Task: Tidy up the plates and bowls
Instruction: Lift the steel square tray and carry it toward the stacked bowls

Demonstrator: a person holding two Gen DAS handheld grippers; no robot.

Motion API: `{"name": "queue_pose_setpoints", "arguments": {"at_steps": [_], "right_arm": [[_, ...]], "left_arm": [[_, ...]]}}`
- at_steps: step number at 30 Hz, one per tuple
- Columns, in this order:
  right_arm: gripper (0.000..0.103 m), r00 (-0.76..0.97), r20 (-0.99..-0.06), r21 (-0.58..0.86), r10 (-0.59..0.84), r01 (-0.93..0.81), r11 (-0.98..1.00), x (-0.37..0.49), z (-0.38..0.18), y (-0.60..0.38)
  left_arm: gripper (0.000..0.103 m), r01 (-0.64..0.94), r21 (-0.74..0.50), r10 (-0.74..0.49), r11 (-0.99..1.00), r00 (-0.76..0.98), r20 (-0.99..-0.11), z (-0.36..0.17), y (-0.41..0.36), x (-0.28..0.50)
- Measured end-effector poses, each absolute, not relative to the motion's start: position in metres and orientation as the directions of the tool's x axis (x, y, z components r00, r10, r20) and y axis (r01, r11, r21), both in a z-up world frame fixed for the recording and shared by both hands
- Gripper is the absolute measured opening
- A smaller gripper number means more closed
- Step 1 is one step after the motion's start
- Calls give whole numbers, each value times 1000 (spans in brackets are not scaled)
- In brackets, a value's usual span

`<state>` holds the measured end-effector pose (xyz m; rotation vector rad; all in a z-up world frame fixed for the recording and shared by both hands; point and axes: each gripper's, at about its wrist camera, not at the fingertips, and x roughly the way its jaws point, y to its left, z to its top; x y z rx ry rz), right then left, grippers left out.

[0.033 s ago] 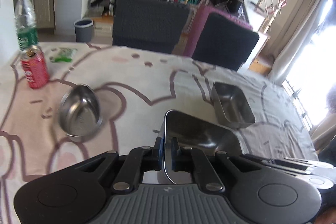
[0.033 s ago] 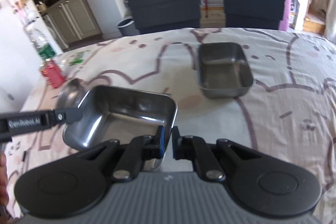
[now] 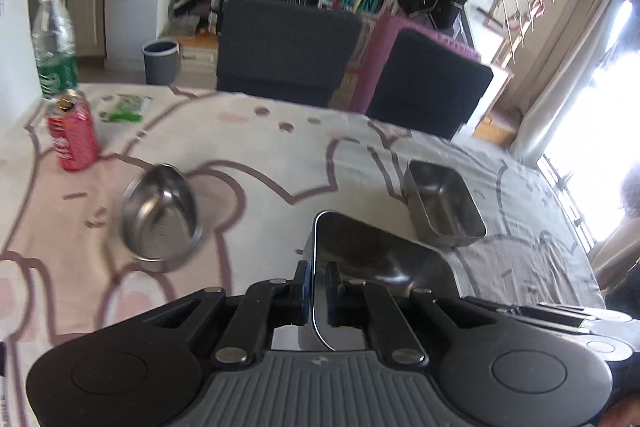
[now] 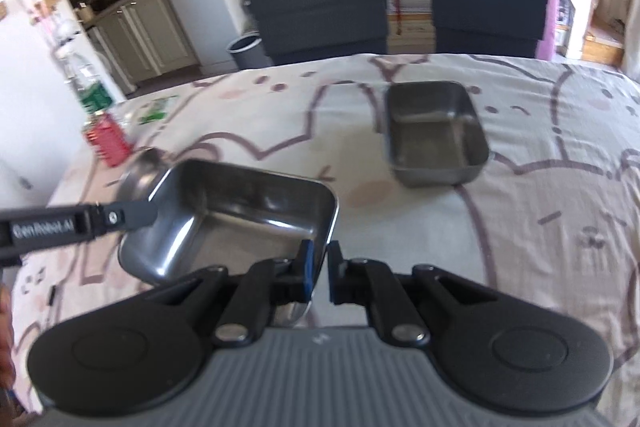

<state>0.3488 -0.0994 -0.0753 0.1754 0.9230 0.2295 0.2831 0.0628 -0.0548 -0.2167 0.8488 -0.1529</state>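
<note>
Bottle: a clear water bottle (image 3: 54,39) with a green label stands at the upper left of the left wrist view, close to the table's far left edge.
Can: a red drink can (image 3: 73,131) stands just in front of the bottle, left of centre; a green packet (image 3: 126,108) lies to its right.
Round bowl: a steel round bowl (image 3: 160,213) sits on the patterned tablecloth (image 3: 260,167) at left centre, well apart from the can, with bare cloth on all sides.
Left gripper: the left gripper (image 3: 318,283), bottom centre of its view, has its blue pads narrowed onto the near wall of the held tray (image 3: 380,259), so that the rim stands between them.
Held tray: a rectangular steel tray, lifted and tilted; in the right wrist view the held tray (image 4: 240,215) is left of centre, with the left gripper's finger clamped on its left rim.
Right gripper: the right gripper (image 4: 318,267), bottom centre, is narrowed on the tray's right corner; the rim sits in the slim gap between the pads.
Second tray: the second tray (image 4: 434,139) rests flat, right of centre in the upper half, apart from the held tray with open cloth between.
Right side: bare cloth runs to the table's right edge.
Far edge: two dark chairs (image 4: 320,7) stand behind the table.
</note>
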Motion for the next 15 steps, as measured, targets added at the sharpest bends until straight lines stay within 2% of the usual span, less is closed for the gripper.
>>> {"name": "queue_pose_setpoints", "arguments": {"at_steps": [10,15], "right_arm": [[9,502,-765,330,402,-229,916,322,-73,-41],[9,438,-799,305,411,-295,906,309,-84,-6]], "left_arm": [[8,8,-140,-116,990,608,-786,-67,120,242],[8,-34,-101,-65,994,555,-829,-87,137,231]]}}
